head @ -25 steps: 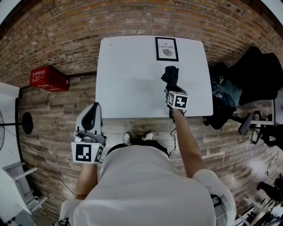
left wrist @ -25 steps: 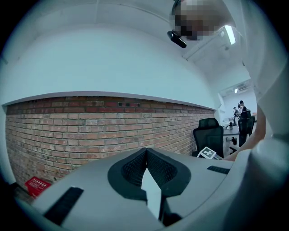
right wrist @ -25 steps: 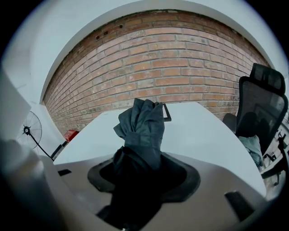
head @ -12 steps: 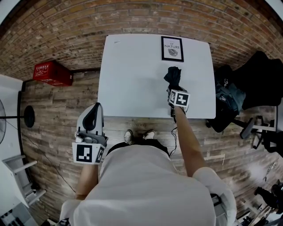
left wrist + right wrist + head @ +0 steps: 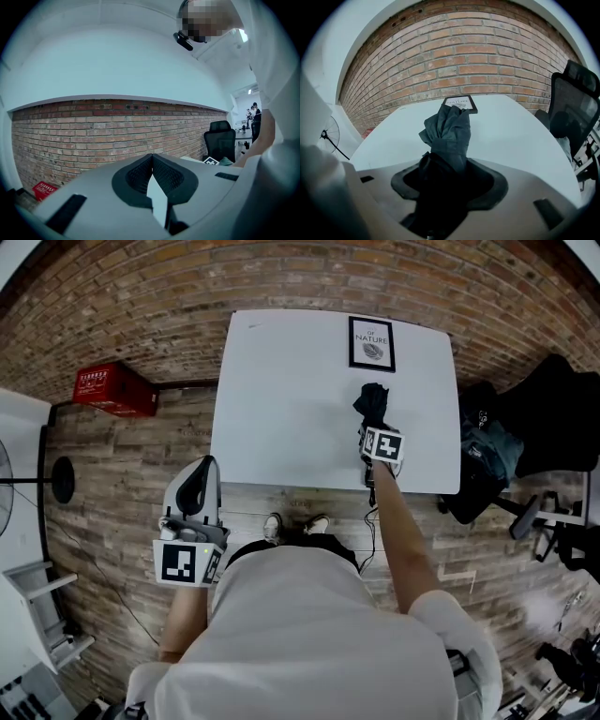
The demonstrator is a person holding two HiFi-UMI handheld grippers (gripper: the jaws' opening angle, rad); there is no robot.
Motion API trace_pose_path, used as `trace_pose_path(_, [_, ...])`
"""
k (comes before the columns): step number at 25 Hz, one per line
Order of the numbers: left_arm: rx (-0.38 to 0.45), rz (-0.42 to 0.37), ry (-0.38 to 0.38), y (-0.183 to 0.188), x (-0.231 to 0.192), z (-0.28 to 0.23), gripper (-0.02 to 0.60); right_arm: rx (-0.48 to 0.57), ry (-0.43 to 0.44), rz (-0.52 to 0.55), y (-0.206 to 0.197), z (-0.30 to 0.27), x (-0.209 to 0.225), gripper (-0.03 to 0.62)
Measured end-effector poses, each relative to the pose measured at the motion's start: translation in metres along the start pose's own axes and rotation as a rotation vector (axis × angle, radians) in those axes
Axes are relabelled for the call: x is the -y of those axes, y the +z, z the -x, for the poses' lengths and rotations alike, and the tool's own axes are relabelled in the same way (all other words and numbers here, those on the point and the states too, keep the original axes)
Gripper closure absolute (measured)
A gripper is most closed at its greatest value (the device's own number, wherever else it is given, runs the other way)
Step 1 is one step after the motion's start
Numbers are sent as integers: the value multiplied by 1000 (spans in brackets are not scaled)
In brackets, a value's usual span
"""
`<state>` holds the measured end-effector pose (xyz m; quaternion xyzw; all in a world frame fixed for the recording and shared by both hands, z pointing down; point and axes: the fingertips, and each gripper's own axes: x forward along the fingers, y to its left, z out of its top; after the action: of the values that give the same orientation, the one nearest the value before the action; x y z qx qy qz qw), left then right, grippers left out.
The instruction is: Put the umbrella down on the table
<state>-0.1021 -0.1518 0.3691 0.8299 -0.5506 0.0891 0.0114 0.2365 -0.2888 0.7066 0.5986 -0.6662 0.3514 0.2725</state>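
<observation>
Right gripper: jaws pinch the folded dark umbrella, which sticks out ahead of them.
Umbrella place: over the white table's right side, short of the framed print; contact with the tabletop unclear.
Left gripper: jaws pressed together, empty, over the wooden floor beside the table.

One table stands mid-scene. On it there are two things: one umbrella at the right and one framed print at the far edge. There are two grippers, a left gripper and a right gripper. Left of the table are one red crate and one fan. At the right is one chair. Two shoes show by the near edge.
</observation>
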Motion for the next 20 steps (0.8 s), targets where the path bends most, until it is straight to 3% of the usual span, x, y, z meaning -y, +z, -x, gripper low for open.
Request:
trace_pose_path(8, [3, -1, 5, 1, -3, 3, 558, 4, -20, 13, -3, -8, 1, 338])
trace_pose_path(13, [9, 3, 0, 1, -3, 4, 558, -11, 9, -10, -6, -11, 1, 322])
trace_pose_path(20, [12, 8, -8, 0, -5, 5, 558, -34, 53, -16, -12, -14, -3, 240])
